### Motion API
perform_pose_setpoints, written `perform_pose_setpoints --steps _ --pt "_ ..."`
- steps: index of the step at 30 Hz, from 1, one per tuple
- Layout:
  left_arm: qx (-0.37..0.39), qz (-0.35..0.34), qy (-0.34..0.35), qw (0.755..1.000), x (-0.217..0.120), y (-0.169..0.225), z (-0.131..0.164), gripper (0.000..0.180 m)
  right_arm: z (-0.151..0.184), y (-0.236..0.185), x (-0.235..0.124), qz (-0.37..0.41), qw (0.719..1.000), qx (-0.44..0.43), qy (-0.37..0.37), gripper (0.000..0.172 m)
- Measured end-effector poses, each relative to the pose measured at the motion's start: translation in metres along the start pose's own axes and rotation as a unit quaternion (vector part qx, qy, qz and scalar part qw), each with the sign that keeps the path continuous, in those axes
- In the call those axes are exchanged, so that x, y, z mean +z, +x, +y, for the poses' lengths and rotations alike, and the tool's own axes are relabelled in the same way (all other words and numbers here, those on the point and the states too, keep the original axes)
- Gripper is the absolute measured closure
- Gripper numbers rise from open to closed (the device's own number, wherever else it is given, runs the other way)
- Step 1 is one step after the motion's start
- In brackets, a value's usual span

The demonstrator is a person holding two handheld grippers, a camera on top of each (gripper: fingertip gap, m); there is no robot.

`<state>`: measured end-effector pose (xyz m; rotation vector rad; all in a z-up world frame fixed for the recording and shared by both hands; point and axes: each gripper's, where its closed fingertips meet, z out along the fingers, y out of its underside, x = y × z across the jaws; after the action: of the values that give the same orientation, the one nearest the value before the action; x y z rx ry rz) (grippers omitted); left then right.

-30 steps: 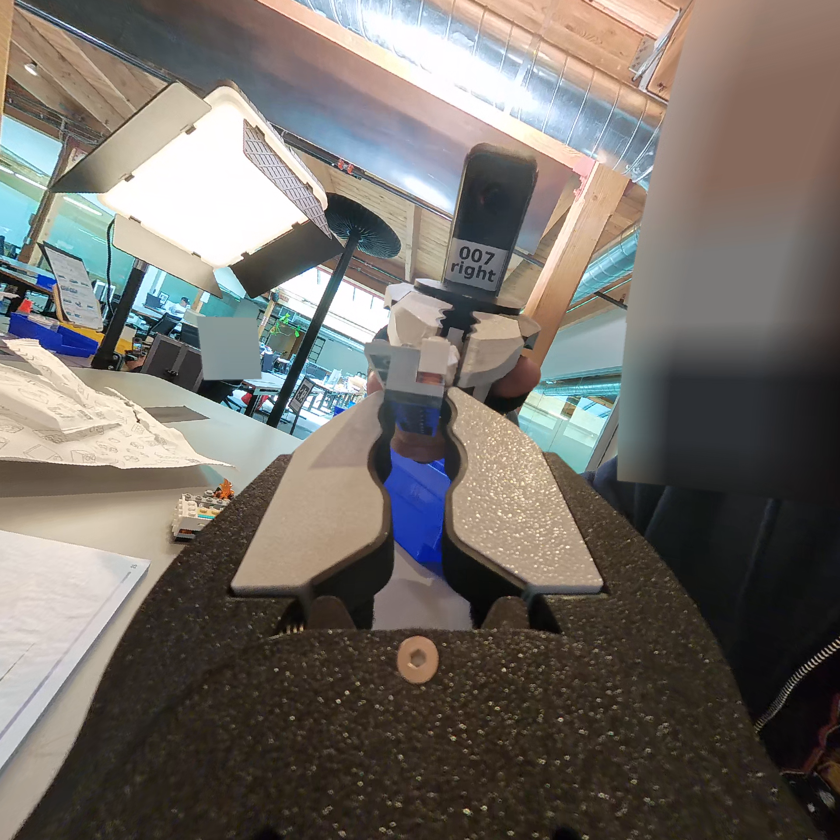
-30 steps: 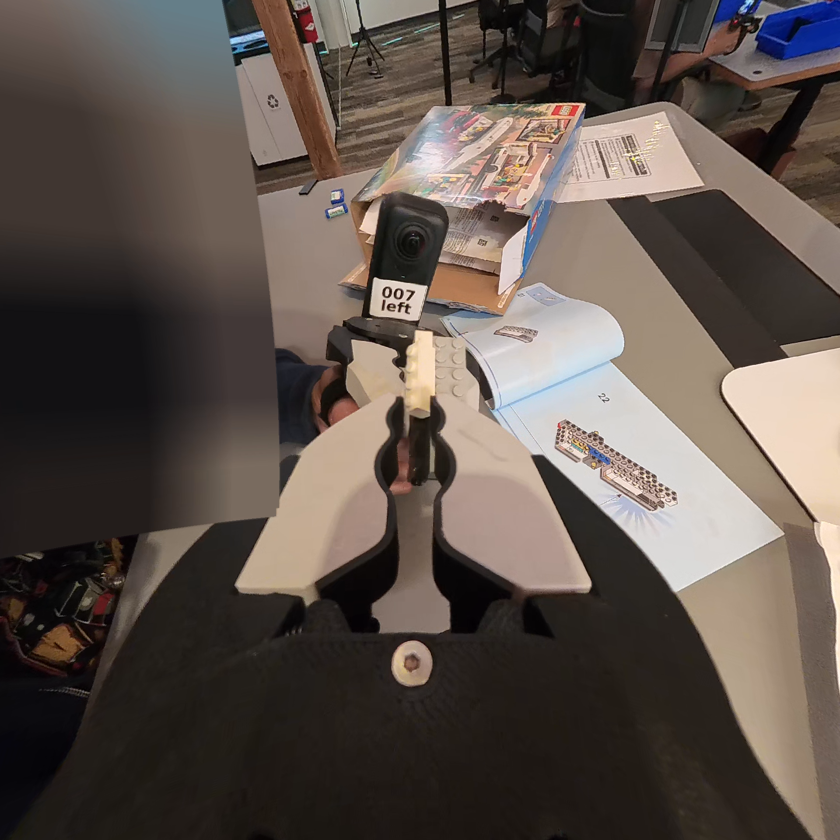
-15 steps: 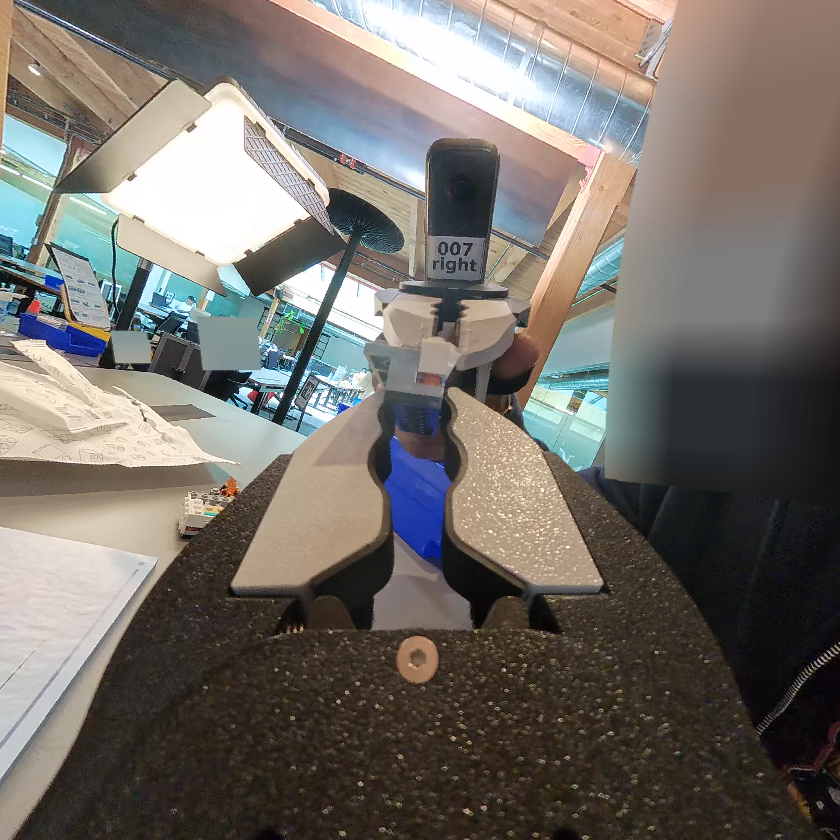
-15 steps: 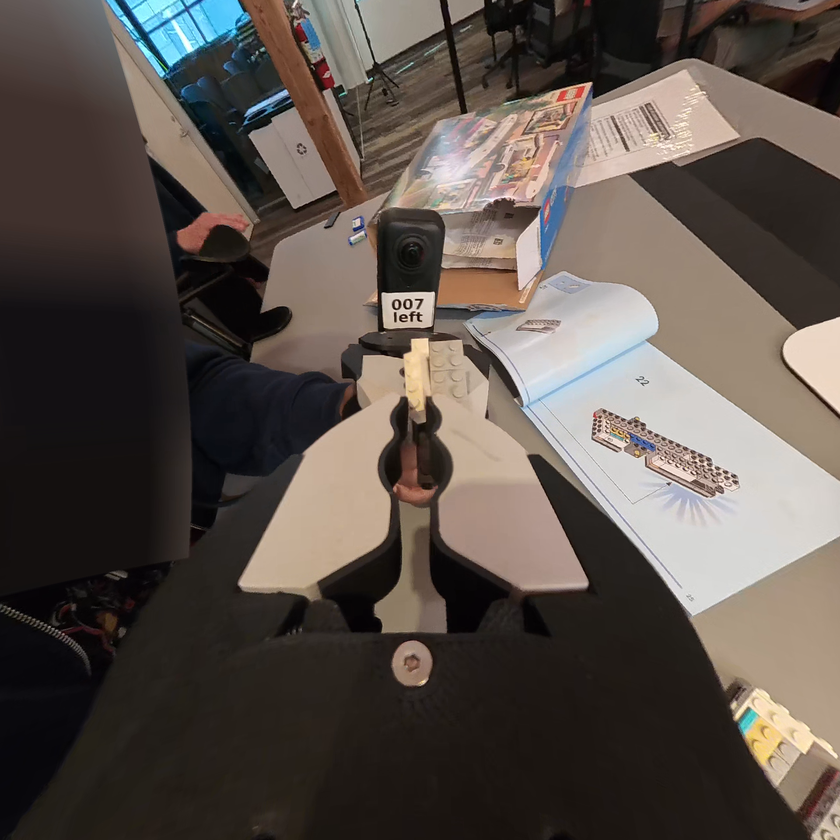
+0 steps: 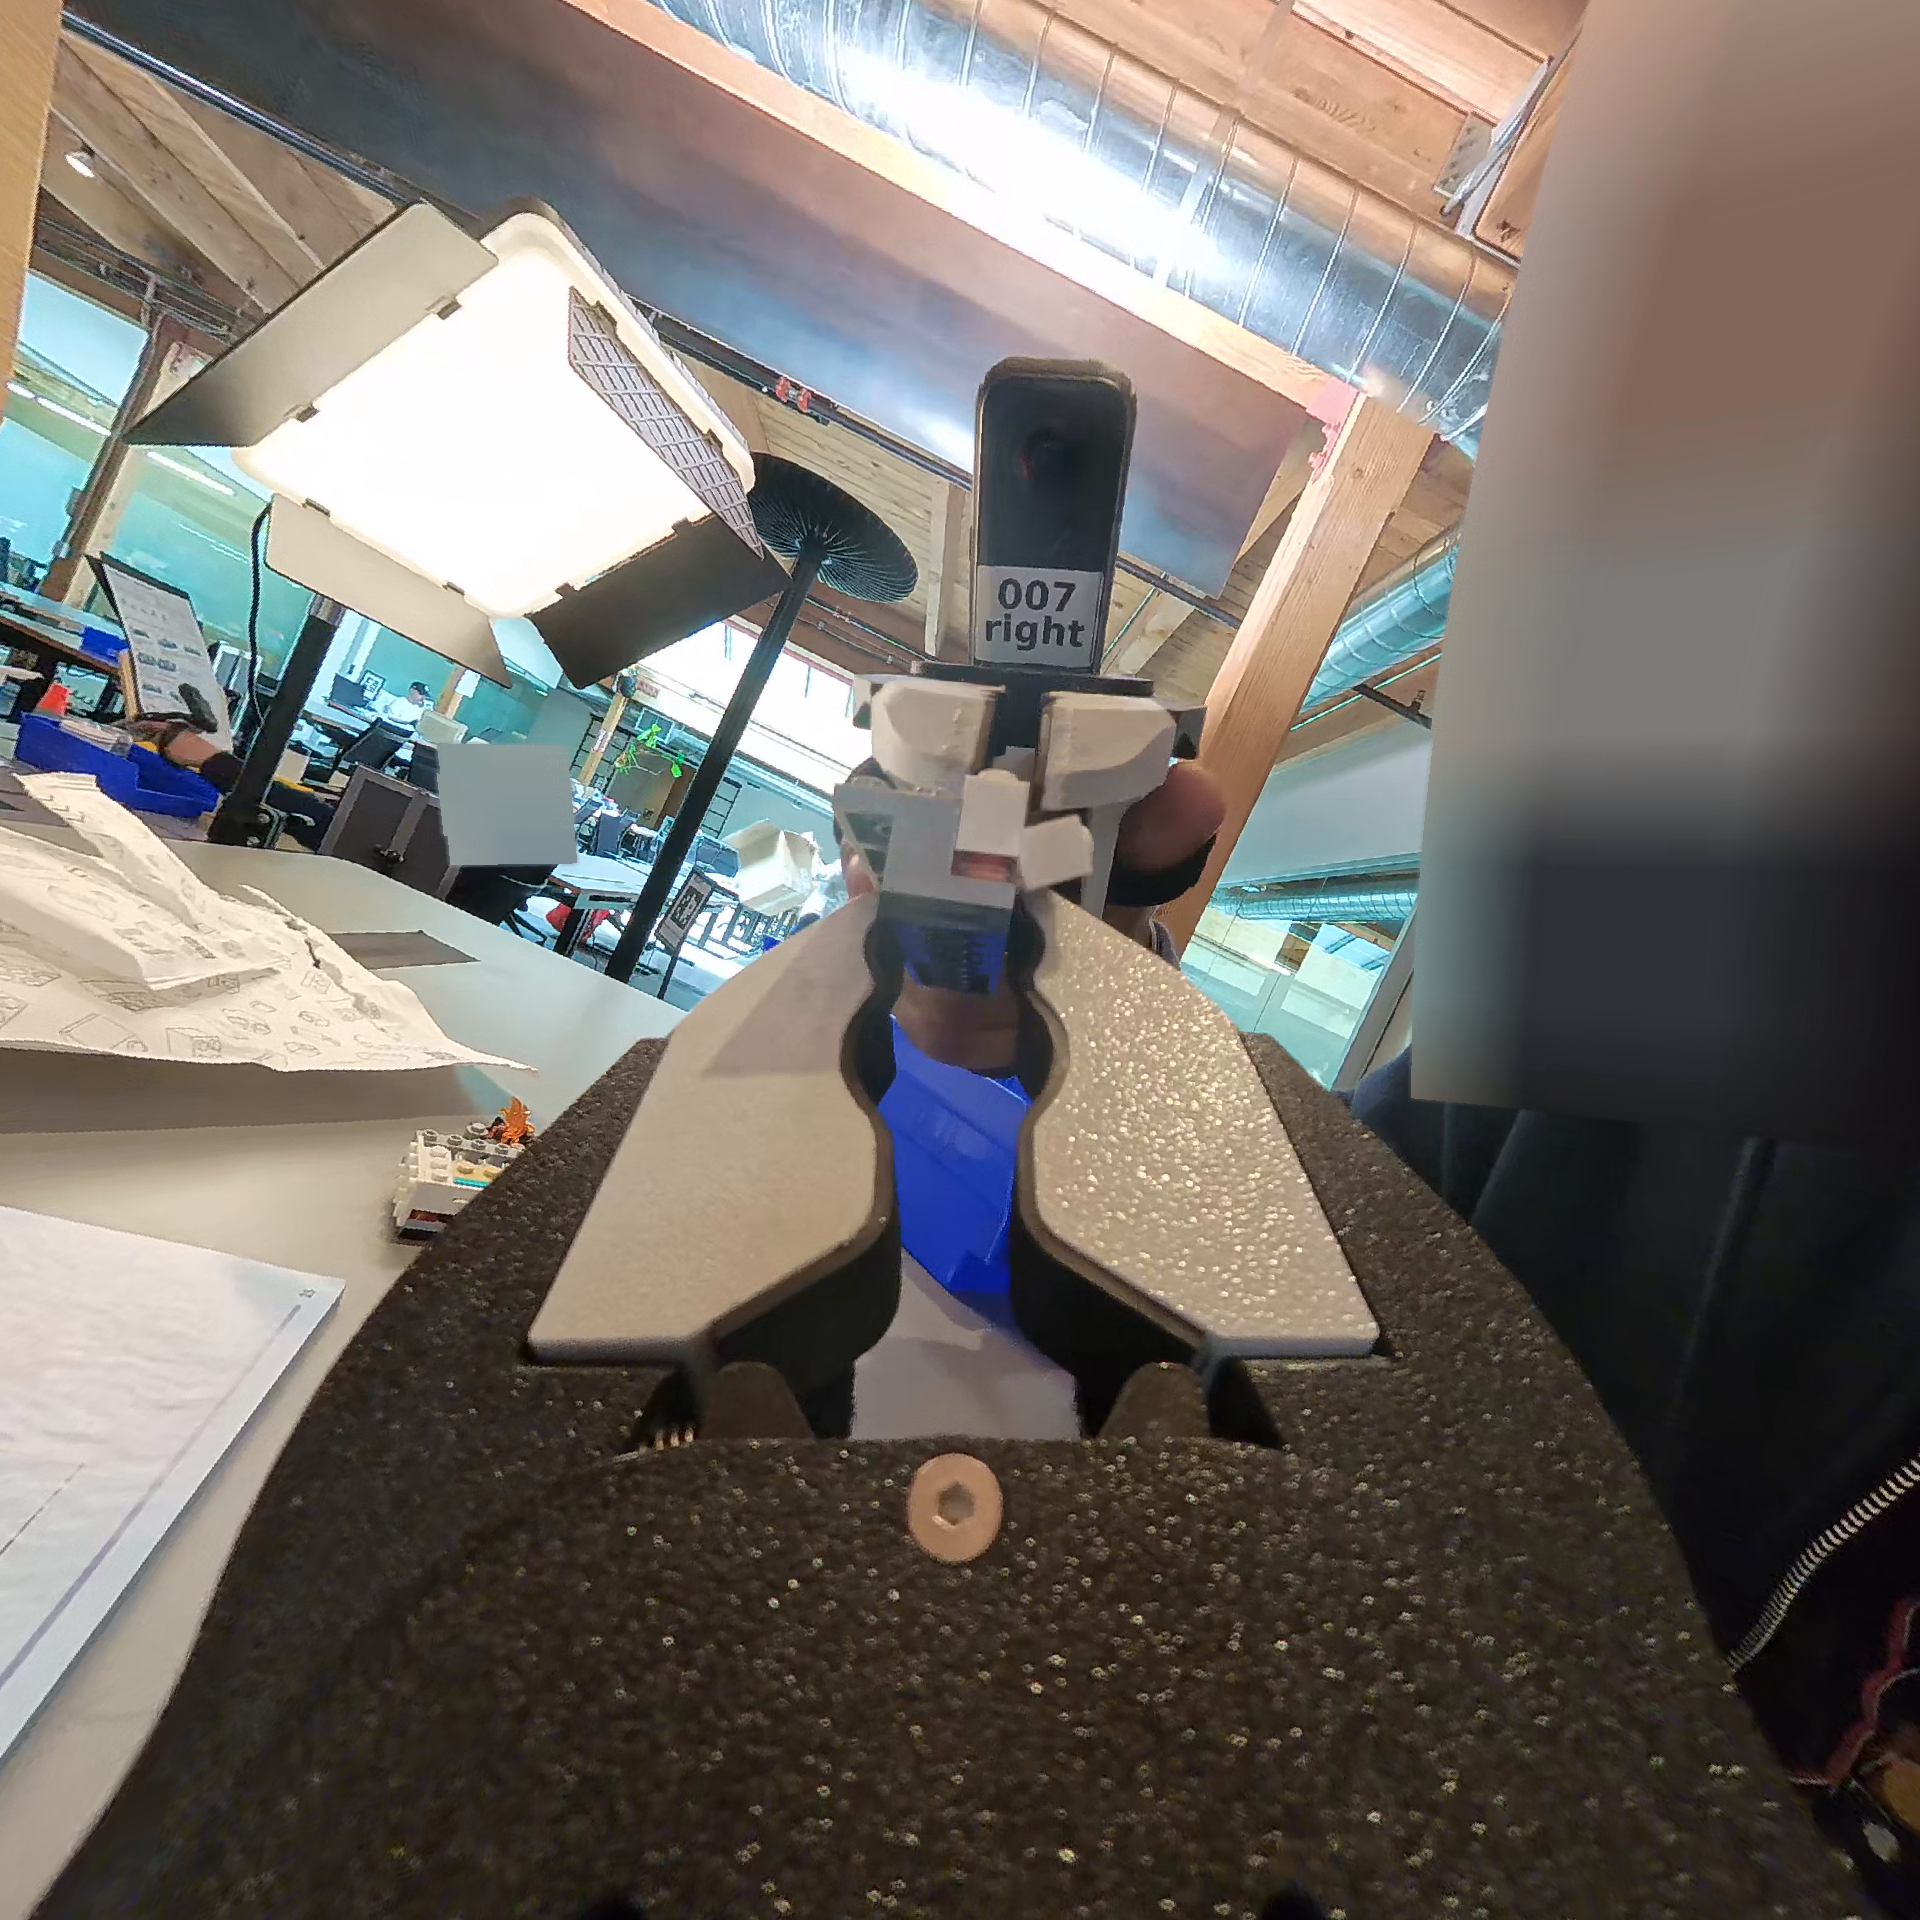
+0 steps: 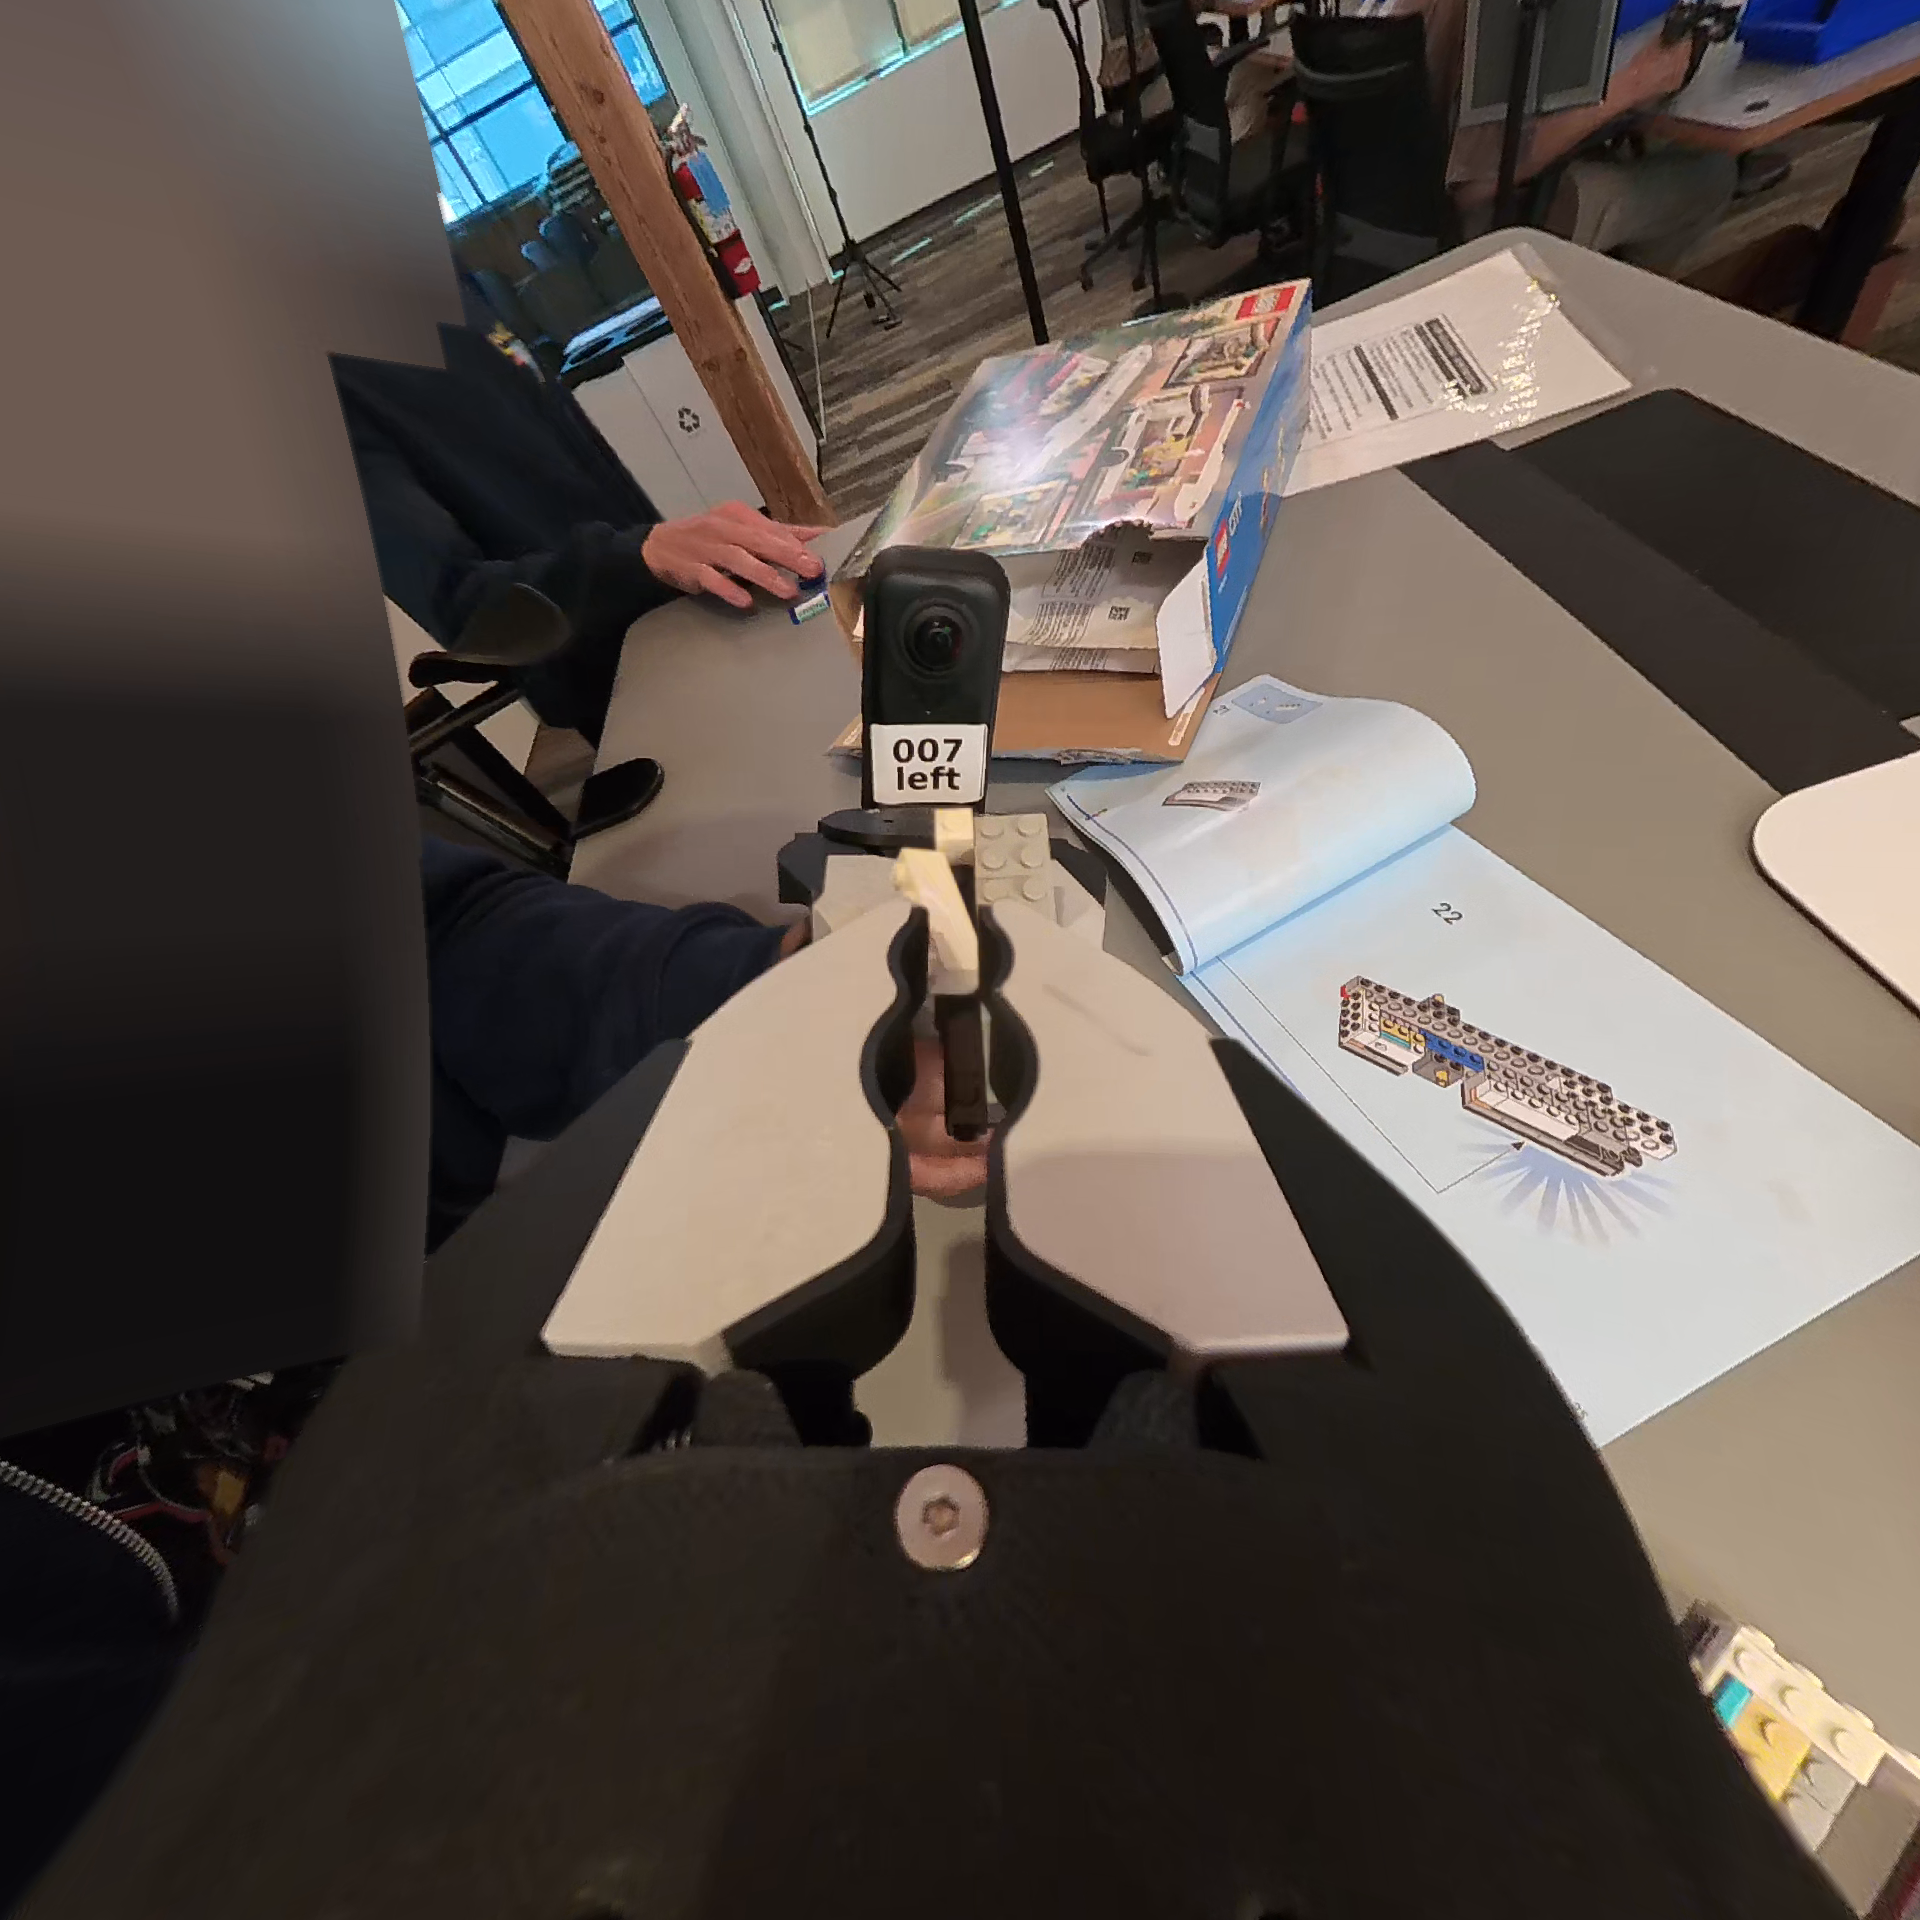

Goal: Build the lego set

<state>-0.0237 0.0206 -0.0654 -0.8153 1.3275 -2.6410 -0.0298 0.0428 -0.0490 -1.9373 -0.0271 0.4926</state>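
Note:
My left gripper (image 5: 948, 920) is shut on a small brick assembly, grey on top (image 5: 925, 873) and blue below (image 5: 951, 961), held up in the air. My right gripper (image 6: 951, 920) faces it tip to tip and is shut on a thin piece, white (image 6: 948, 940) at the front and black (image 6: 961, 1060) behind. The white piece leans left at its top and meets the grey studded brick (image 6: 1013, 862) in the left gripper (image 6: 966, 878). In the left wrist view the right gripper (image 5: 1013, 769) shows with white bricks (image 5: 1003, 821) against the grey assembly.
An open instruction booklet (image 6: 1455, 987) and a torn toy box (image 6: 1091, 468) lie on the grey table. A partly built model (image 5: 457, 1174) sits near crumpled paper bags (image 5: 156, 987). A white tray (image 6: 1849, 873), a black mat (image 6: 1714, 571) and another person's hand (image 6: 727, 551) are nearby. Less than 4 cm separates the two grippers' tips.
The white piece stood upright in the right gripper and now leans to the left. The right gripper has shifted a little against the left one. The left gripper keeps its hold.

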Motion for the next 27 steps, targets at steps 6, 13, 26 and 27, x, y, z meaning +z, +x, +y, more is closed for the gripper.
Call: perform_pose_setpoints --steps 6,13,26,27 --pt "0.001 -0.001 -0.002 1.000 0.000 0.000 0.001 0.161 0.003 -0.004 0.006 0.002 1.000 -0.024 -0.011 0.166" --pt "0.004 -0.011 -0.005 1.000 0.000 -0.003 0.001 0.161 0.003 0.006 0.007 0.044 0.998 -0.031 -0.017 0.156" --pt "0.013 -0.007 -0.015 1.000 0.002 0.000 0.005 0.161 0.005 0.013 0.008 0.066 0.997 -0.015 -0.024 0.160" --pt "0.012 -0.008 -0.014 1.000 0.002 -0.001 0.004 0.161 0.004 0.012 0.008 0.066 0.997 -0.016 -0.023 0.160"
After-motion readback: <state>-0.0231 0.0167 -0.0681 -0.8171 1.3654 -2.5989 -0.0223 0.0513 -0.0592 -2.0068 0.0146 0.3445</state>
